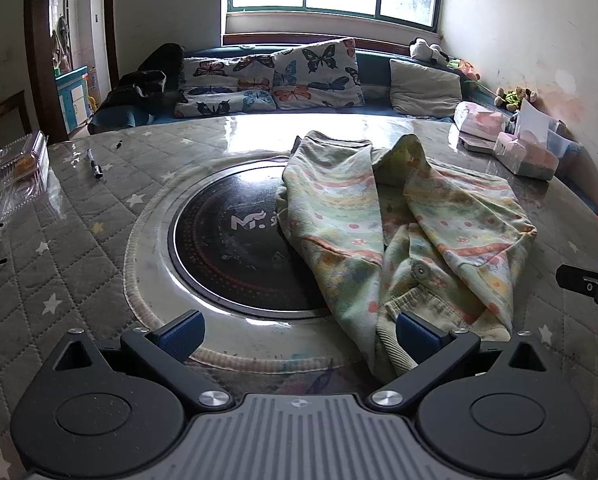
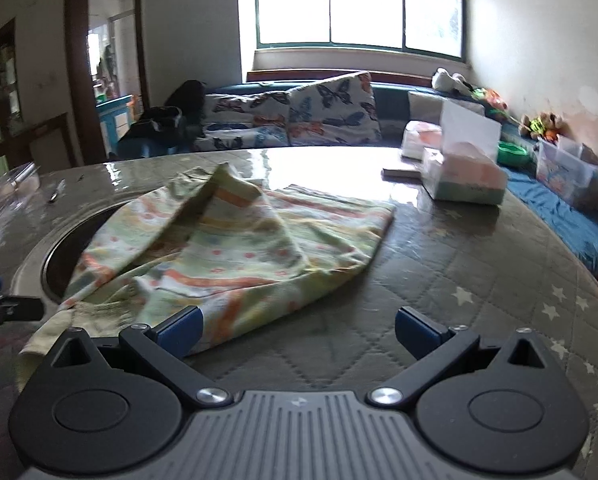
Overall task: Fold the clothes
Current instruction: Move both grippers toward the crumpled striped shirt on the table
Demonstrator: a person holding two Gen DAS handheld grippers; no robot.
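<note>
A pale green child's garment (image 1: 399, 224) with orange stripes and small flowers lies crumpled on the round table, partly over the black hotplate (image 1: 227, 248). My left gripper (image 1: 299, 330) is open and empty, its right pad next to the garment's ribbed hem. The right gripper shows at the right edge of the left wrist view (image 1: 595, 284). In the right wrist view the garment (image 2: 235, 248) lies ahead and to the left. My right gripper (image 2: 297, 330) is open and empty, its left pad at the garment's near edge. The left gripper shows at the left edge (image 2: 3, 308).
The table has a quilted grey cover (image 1: 59, 280) with stars. A clear plastic box (image 1: 15, 176) and a pen (image 1: 95, 164) lie at the left. Tissue boxes (image 2: 463, 176) stand at the far right. A sofa with butterfly cushions (image 1: 271, 80) is behind the table.
</note>
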